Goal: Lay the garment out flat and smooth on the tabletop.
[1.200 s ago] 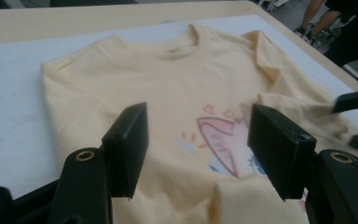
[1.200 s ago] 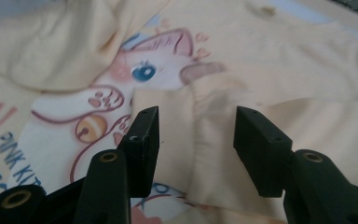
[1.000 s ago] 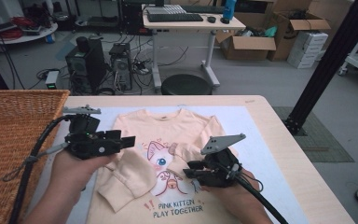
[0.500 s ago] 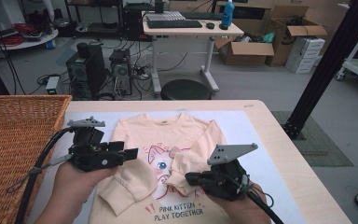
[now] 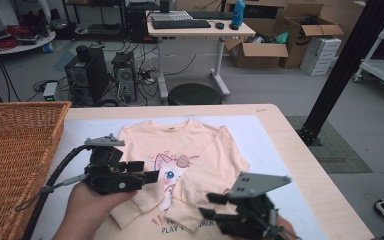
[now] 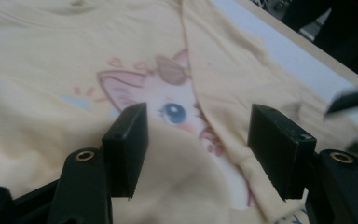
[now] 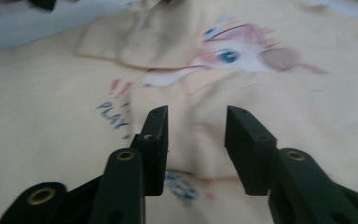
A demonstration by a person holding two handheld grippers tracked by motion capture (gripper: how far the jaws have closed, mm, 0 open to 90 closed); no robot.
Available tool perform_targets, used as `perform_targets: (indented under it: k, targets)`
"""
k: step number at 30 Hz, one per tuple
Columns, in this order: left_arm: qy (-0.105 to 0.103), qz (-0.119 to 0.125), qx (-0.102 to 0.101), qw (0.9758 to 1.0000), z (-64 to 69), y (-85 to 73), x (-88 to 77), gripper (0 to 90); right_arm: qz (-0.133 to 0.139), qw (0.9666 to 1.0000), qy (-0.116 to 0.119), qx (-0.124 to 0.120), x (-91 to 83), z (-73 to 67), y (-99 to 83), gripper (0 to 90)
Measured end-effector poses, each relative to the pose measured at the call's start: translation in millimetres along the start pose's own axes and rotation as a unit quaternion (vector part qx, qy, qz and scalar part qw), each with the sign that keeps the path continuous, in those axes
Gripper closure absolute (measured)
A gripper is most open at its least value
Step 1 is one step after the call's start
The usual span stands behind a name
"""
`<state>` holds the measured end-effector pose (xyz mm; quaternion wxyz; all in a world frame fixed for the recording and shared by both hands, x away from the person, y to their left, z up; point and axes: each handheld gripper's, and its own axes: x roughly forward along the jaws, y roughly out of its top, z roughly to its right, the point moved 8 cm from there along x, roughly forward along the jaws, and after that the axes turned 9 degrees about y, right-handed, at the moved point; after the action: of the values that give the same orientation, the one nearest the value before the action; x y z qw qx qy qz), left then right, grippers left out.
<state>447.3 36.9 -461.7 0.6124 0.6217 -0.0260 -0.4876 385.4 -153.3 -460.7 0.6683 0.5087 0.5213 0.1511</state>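
One wicker basket (image 5: 17, 150) beside shirt (image 5: 180, 145); L gripper (image 5: 152, 176) & R gripper (image 5: 207, 207) fingers open, holding nothing.

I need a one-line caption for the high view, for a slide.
Two hand-held grippers, left and right, hover open over a peach sweatshirt with both sleeves folded inward.

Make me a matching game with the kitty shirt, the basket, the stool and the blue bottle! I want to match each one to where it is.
Things:
1. peach kitten sweatshirt
2. wicker basket
3. round black stool
4. blue bottle

Places:
A. on the floor just beyond the table's far edge
B. standing on the far desk, beside the keyboard
C. lying flat on the white mat, both sleeves folded in over the front
D. at the table's left edge

Pairs: 1-C, 2-D, 3-A, 4-B
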Motion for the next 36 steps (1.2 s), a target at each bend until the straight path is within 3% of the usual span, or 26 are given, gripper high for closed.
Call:
perform_targets:
  k: [5,8,9,10,11,12,14,18,21,24,28,30,33,36]
  targets:
    - [-0.022,-0.028,0.026,0.9990,31.6,-16.7,19.8,38.9,0.015,0.9964,-0.080,0.025,-46.3,39.3,-7.3,55.7]
    - [-0.022,-0.053,0.040,0.9976,45.0,-29.3,34.3,40.9,0.028,0.9936,-0.100,0.043,-66.1,51.1,-15.1,55.6]
    - [-0.016,-0.052,0.050,0.9973,48.9,-33.3,38.3,43.0,0.030,0.9930,-0.105,0.046,-70.4,53.2,-17.5,55.6]
    - [0.013,-0.052,0.074,0.9958,50.3,-34.0,38.4,45.3,0.030,0.9925,-0.108,0.049,-73.2,54.6,-20.0,55.6]
    - [0.034,-0.052,0.108,0.9922,51.1,-34.6,38.3,54.0,0.030,0.9922,-0.108,0.053,-74.6,55.2,-22.2,55.6]
    - [0.033,-0.051,0.128,0.9899,53.1,-34.9,38.4,62.9,0.031,0.9922,-0.108,0.054,-74.8,55.4,-24.0,55.8]
    - [0.009,-0.053,0.122,0.9911,55.8,-35.6,38.7,79.6,0.026,0.9924,-0.106,0.056,-72.5,55.2,-26.5,55.9]
    - [-0.008,-0.057,0.106,0.9927,51.6,-34.3,34.5,82.8,0.026,0.9930,-0.101,0.054,-65.6,56.1,-23.8,56.1]
    - [-0.021,-0.046,0.093,0.9944,45.8,-27.1,23.1,82.8,0.026,0.9935,-0.097,0.052,-60.2,59.0,-17.2,56.4]
    - [-0.024,-0.042,0.097,0.9942,41.7,-21.9,12.5,81.9,0.022,0.9942,-0.093,0.048,-53.6,63.8,-9.8,56.4]
    - [-0.022,-0.055,0.086,0.9946,33.9,-28.0,13.7,65.9,0.012,0.9951,-0.087,0.045,-39.8,71.4,-5.0,56.3]
    - [-0.023,-0.053,0.067,0.9961,29.4,-29.5,14.7,56.8,0.009,0.9956,-0.083,0.044,-32.0,75.9,-1.7,56.2]
    - [-0.027,-0.041,0.039,0.9981,24.3,-25.7,12.1,44.4,0.002,0.9965,-0.075,0.037,-19.8,85.0,8.4,55.0]
    - [-0.015,-0.022,0.037,0.9990,18.5,-18.9,3.9,38.3,-0.008,0.9977,-0.060,0.031,-4.3,96.2,20.6,53.3]
